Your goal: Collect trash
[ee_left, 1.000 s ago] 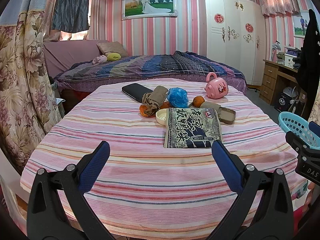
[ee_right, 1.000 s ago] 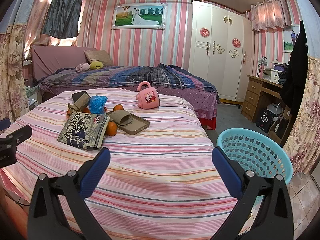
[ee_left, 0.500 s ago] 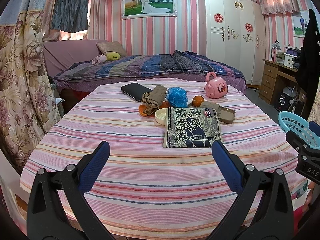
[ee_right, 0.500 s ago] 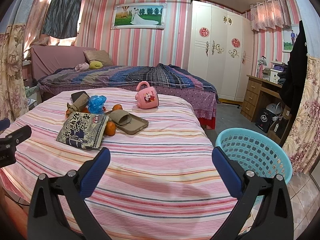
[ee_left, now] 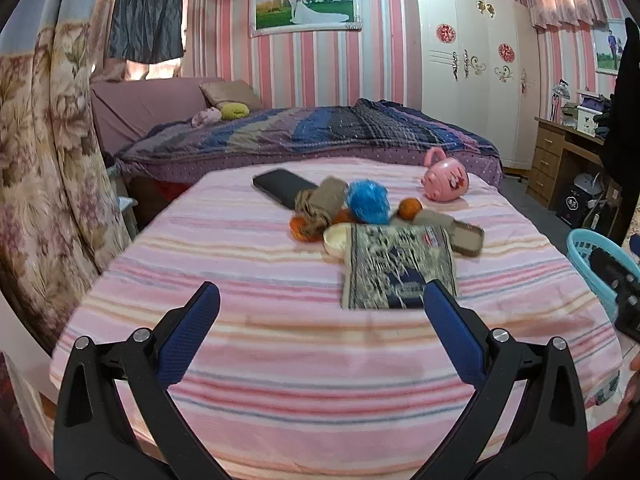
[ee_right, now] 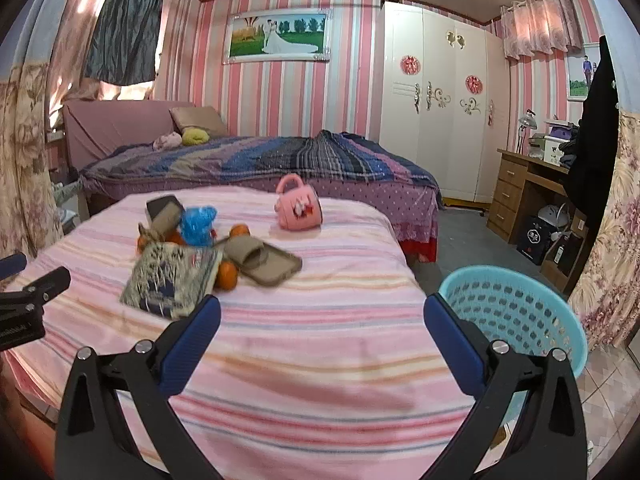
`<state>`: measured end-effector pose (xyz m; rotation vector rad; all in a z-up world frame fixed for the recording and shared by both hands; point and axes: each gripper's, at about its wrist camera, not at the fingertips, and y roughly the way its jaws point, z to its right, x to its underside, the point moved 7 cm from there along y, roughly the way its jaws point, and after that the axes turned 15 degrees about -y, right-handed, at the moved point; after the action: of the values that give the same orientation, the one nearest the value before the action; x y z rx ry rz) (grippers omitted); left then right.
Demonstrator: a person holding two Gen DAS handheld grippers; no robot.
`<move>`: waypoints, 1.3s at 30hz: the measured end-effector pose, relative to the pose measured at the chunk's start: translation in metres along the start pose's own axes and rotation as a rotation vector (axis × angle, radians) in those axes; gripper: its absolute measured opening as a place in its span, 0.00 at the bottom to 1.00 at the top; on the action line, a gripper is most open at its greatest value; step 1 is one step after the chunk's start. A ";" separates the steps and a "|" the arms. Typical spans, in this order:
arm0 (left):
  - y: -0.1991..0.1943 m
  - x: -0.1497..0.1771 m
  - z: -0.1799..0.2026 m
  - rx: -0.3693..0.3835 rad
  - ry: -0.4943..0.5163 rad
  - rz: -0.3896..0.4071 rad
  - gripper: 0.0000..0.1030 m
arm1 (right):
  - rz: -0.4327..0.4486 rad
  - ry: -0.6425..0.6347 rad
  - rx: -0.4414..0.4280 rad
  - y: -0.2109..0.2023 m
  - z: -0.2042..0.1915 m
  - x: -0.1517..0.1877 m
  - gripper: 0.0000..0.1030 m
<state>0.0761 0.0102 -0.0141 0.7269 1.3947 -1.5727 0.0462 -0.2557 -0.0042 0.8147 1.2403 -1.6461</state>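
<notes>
Both grippers have advanced toward the packet [ee_left: 398, 267]; left gripper [ee_left: 320, 308] and right gripper [ee_right: 320, 312] jaws wide apart, empty. Basket [ee_right: 516, 308] awaits.

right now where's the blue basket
The blue basket stands on the floor off the right edge of the striped table, seen in the right wrist view beside the right gripper, in front of the wooden desk.

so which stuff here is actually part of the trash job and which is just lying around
Part of the job:
- printed snack packet
- crumpled blue bag
- blue basket beside the table
- left gripper and right gripper, both open

Probably just lying about:
- pink mug
- black phone
- oranges
</notes>
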 end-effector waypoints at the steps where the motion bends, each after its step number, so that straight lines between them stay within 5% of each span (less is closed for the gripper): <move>1: 0.000 -0.004 0.001 0.003 0.000 0.002 0.95 | 0.005 0.003 -0.006 0.001 0.002 -0.007 0.96; 12: 0.039 -0.059 -0.021 -0.011 -0.087 0.018 0.95 | 0.037 0.017 0.023 0.034 0.021 -0.069 0.96; 16: 0.060 -0.045 -0.041 -0.086 -0.087 -0.006 0.95 | 0.023 0.010 0.040 0.056 0.015 -0.055 0.96; 22: 0.081 -0.025 -0.050 -0.064 -0.105 -0.096 0.95 | -0.096 -0.014 -0.002 0.093 0.000 -0.013 0.96; 27: 0.094 -0.011 -0.021 -0.001 -0.046 -0.154 0.95 | -0.091 -0.013 -0.024 0.102 0.004 -0.011 0.96; 33: 0.115 0.005 0.015 -0.013 0.049 -0.179 0.95 | -0.092 0.048 -0.059 0.114 0.020 0.002 0.96; 39: 0.138 0.018 0.018 0.010 -0.020 -0.277 0.95 | -0.135 0.089 -0.048 0.121 0.037 0.008 0.96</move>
<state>0.1936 -0.0084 -0.0891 0.5388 1.5238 -1.7944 0.1555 -0.3050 -0.0463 0.7965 1.4186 -1.6951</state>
